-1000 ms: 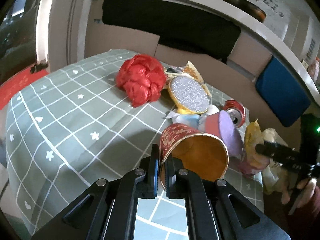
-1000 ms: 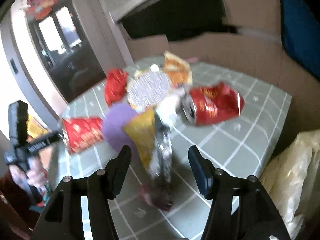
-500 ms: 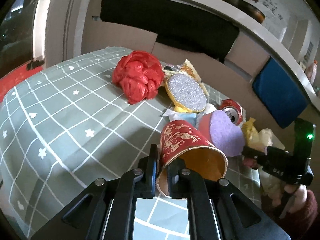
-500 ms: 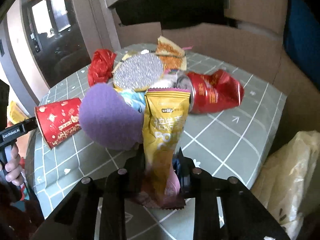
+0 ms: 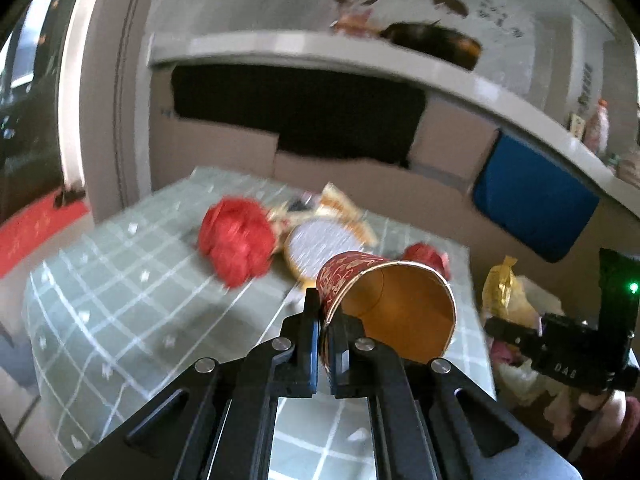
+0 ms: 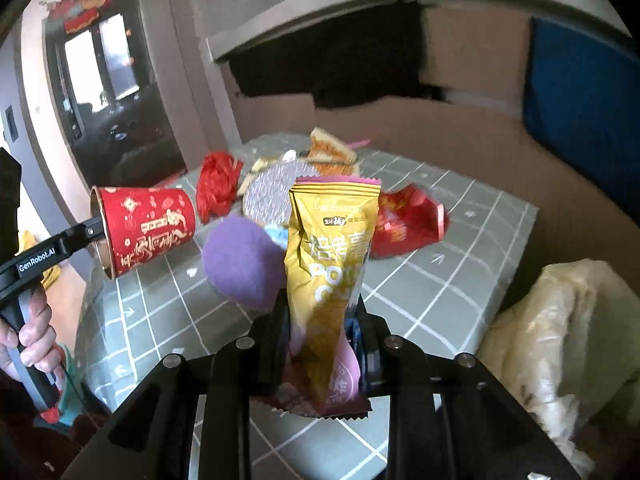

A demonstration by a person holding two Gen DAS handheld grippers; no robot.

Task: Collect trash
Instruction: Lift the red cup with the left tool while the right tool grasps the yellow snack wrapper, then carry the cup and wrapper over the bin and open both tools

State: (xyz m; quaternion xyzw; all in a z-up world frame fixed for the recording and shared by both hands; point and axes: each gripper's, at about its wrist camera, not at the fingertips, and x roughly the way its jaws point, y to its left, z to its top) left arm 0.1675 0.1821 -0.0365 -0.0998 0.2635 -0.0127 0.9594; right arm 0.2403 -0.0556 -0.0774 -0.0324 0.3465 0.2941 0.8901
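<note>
My left gripper (image 5: 324, 320) is shut on the rim of a red paper cup (image 5: 384, 300), which hangs on its side above the table with its gold inside facing the camera. The right wrist view shows the same cup (image 6: 148, 228) at the left, clear of the cloth. My right gripper (image 6: 324, 320) is shut on a yellow snack packet (image 6: 332, 248) that stands upright, with a pink wrapper (image 6: 344, 384) behind it between the jaws. On the table lie a red plastic bag (image 5: 236, 240), a round silver lid (image 6: 272, 196), a crushed red can (image 6: 408, 220) and a purple sponge (image 6: 240, 264).
The table wears a green checked cloth (image 5: 120, 300). A pale plastic bag (image 6: 560, 340) hangs off its right edge. Cardboard panels (image 5: 224, 156) and a blue cushion (image 5: 532, 208) stand behind the table. A hand (image 6: 32, 344) holds the left gripper's handle.
The left gripper has risen with the red cup, lifting it off the cloth. The right gripper went from open around the yellow packet to shut on it and lifted it slightly.
</note>
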